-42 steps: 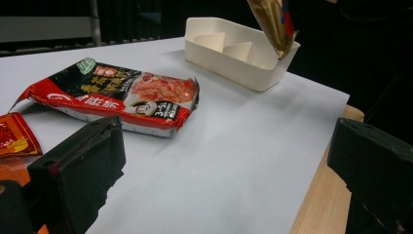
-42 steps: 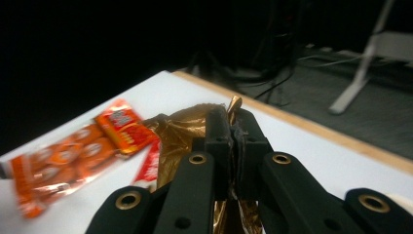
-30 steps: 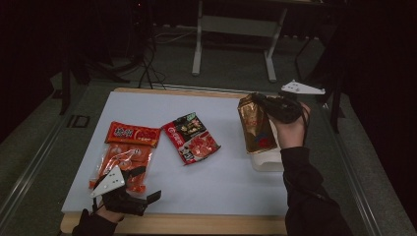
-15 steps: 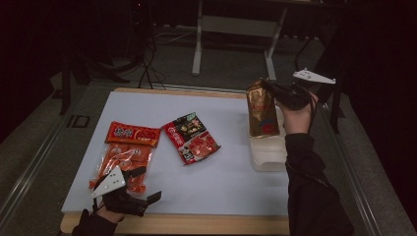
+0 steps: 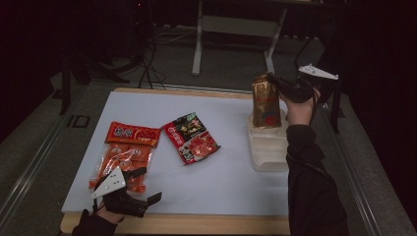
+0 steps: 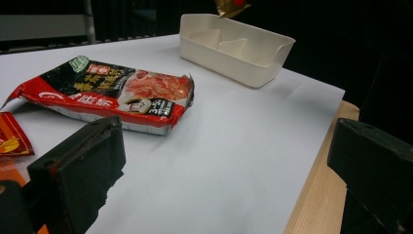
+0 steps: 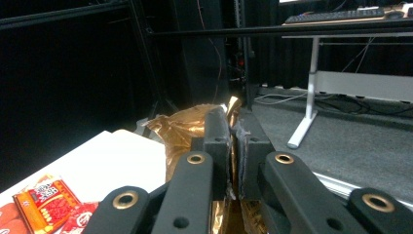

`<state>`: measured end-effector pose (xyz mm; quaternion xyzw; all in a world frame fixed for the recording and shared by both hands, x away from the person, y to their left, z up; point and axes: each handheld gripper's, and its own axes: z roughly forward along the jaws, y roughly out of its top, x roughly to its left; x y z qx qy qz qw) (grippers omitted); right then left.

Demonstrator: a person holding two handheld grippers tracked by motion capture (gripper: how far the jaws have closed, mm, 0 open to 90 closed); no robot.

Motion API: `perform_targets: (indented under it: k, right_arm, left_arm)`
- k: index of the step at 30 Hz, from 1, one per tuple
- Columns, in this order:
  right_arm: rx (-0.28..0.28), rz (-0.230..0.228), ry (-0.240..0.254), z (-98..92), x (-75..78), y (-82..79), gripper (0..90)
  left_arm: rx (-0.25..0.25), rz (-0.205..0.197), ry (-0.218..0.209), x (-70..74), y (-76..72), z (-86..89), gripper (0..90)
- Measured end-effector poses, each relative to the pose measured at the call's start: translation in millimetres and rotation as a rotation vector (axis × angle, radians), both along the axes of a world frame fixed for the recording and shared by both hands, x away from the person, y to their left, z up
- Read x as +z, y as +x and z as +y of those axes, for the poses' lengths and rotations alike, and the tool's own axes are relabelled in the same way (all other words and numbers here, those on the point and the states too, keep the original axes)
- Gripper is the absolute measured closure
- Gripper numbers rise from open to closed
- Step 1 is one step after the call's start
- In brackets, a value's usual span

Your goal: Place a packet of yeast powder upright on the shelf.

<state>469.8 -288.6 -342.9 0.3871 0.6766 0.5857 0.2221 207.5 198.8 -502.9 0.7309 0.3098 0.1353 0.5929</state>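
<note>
since the earlier frames the right gripper point(image 5: 281, 84) has carried the gold bag point(image 5: 266, 101) from lying tilted over the near part of the white tray point(image 5: 268, 147) to standing upright at the tray's far end, in the upper right of the high view. the bag's top edge is pinched flat between the two black jaws, which sit almost together in the right gripper view point(image 7: 233, 141), the gold foil bulging out to the left of them and below. the bag's bottom appears to rest at the far end of the tray. in the lower left, the left gripper point(image 5: 142, 191) sits at the near table edge, its jaws wide apart with nothing between them, just beside the orange sausage pack point(image 5: 125, 155). a red and black snack pack point(image 5: 191, 137) lies at centre, well apart from the tray; nothing stands between bag and tray. counted: one gold bag, one tray, one orange pack, one red and black pack, all on one white table point(image 5: 221, 182).
</note>
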Motion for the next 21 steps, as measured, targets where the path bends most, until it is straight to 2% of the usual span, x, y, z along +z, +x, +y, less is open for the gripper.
perform_targets:
  k: [8, 10, 12, 14, 17, 21]
  right_arm:
    - [-0.058, -0.034, 0.017, -13.7, -14.4, 16.8, 84.9]
    - [-0.064, -0.041, 0.037, -16.9, -16.8, 20.6, 84.5]
    - [-0.052, -0.052, 0.037, -19.1, -19.8, 25.5, 84.6]
    - [-0.068, -0.048, 0.018, -19.5, -22.4, 30.1, 84.7]
    - [-0.075, -0.048, 0.02, -19.9, -26.2, 34.0, 84.7]
    - [-0.075, -0.106, 0.022, -22.1, -39.2, 40.6, 84.5]
  left_arm:
    - [0.004, 0.002, -0.003, -0.2, -1.4, 0.7, 0.7]
    - [0.006, 0.001, -0.001, -0.4, -1.6, 0.8, 0.7]
    - [0.006, 0.0, 0.0, -0.3, -2.0, 1.0, 0.7]
    - [0.008, 0.001, -0.001, -0.4, -2.5, 0.9, 0.7]
    - [0.011, 0.004, 0.001, -0.7, -3.3, 1.1, 0.8]
    - [0.023, 0.005, 0.0, -1.3, -5.4, 3.9, 0.7]
